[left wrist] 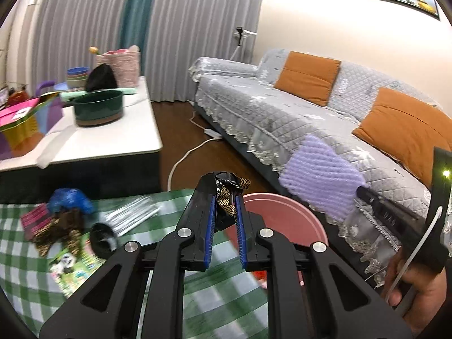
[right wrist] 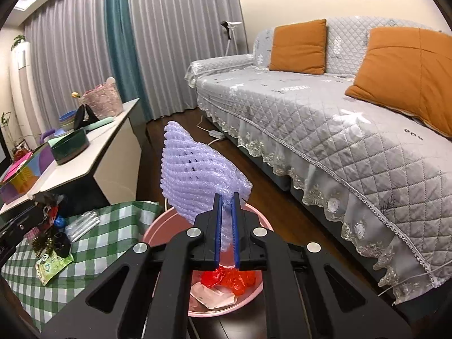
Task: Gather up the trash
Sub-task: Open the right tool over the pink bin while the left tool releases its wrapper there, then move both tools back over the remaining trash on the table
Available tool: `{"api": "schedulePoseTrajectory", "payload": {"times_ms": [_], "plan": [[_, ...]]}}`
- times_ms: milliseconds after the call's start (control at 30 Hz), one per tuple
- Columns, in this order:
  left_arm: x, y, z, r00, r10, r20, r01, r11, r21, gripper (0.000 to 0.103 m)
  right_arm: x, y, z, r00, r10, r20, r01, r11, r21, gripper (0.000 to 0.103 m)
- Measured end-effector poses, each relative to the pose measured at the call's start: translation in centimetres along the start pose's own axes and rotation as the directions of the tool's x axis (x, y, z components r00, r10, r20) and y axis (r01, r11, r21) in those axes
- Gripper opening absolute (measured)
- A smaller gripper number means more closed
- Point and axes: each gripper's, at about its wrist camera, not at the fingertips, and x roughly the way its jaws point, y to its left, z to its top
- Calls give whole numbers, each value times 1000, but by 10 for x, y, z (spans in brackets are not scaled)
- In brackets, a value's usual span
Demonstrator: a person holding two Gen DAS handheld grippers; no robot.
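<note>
My left gripper (left wrist: 225, 188) is shut on a crumpled black and gold wrapper (left wrist: 226, 197), held over the near rim of the pink bin (left wrist: 285, 217). My right gripper (right wrist: 226, 199) is shut on a purple foam net (right wrist: 195, 169), which hangs above the pink bin (right wrist: 158, 231). Red crumpled plastic (right wrist: 228, 278) and a pale packet lie in the bin's bottom. The foam net (left wrist: 319, 178) and the right gripper's body also show at the right of the left wrist view. More trash (left wrist: 60, 226) lies on the green checked cloth (left wrist: 28, 276): wrappers, a blue bag, a clear packet.
A white low table (left wrist: 107, 141) carries a dark green pot (left wrist: 99, 107), bowls and a pink basket. A grey quilted sofa (right wrist: 339, 130) with orange cushions runs along the right. A white cable and power strip (left wrist: 212, 132) lie on the dark wood floor.
</note>
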Motion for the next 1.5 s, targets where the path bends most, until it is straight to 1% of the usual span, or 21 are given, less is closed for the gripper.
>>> {"api": "schedulePoseTrajectory", "payload": {"times_ms": [133, 367, 600, 667, 700, 733, 767, 800, 867, 1167, 1500], "plan": [[19, -15, 5, 999, -32, -9, 32, 999, 25, 14, 4, -5, 0, 1000, -9, -2, 9, 1000, 13, 7], [50, -32, 9, 997, -62, -36, 64, 997, 41, 14, 14, -16, 0, 1000, -25, -12, 25, 999, 37, 7], [69, -40, 9, 994, -90, -62, 93, 994, 54, 14, 21, -19, 1, 999, -27, -20, 28, 998, 49, 8], [73, -42, 10, 991, -109, -71, 113, 992, 52, 15, 23, -19, 1, 999, -27, -24, 28, 998, 52, 11], [75, -43, 10, 989, -123, -80, 127, 991, 49, 15, 24, -20, 2, 999, -29, -26, 30, 998, 53, 14], [76, -44, 10, 988, -129, -84, 133, 990, 47, 21, 25, -20, 2, 999, -32, -29, 34, 998, 55, 18], [76, -45, 10, 988, -132, -84, 137, 990, 46, 31, 25, -21, 1, 999, -35, -31, 36, 998, 60, 30], [75, -44, 11, 988, -136, -78, 140, 989, 44, 35, 26, -21, 1, 999, -39, -30, 41, 997, 65, 42], [71, -43, 11, 989, -129, -69, 132, 990, 44, 37, 26, -22, 1, 998, -50, -29, 52, 996, 72, 50], [42, -26, 10, 994, -101, -41, 102, 995, 22, 36, 18, -14, 3, 1000, -24, -18, 25, 997, 70, 50], [-16, 8, 4, 999, -45, 2, 45, 999, 6, 36, -3, 15, 2, 1000, 25, 13, -25, 999, 20, 50]]}}
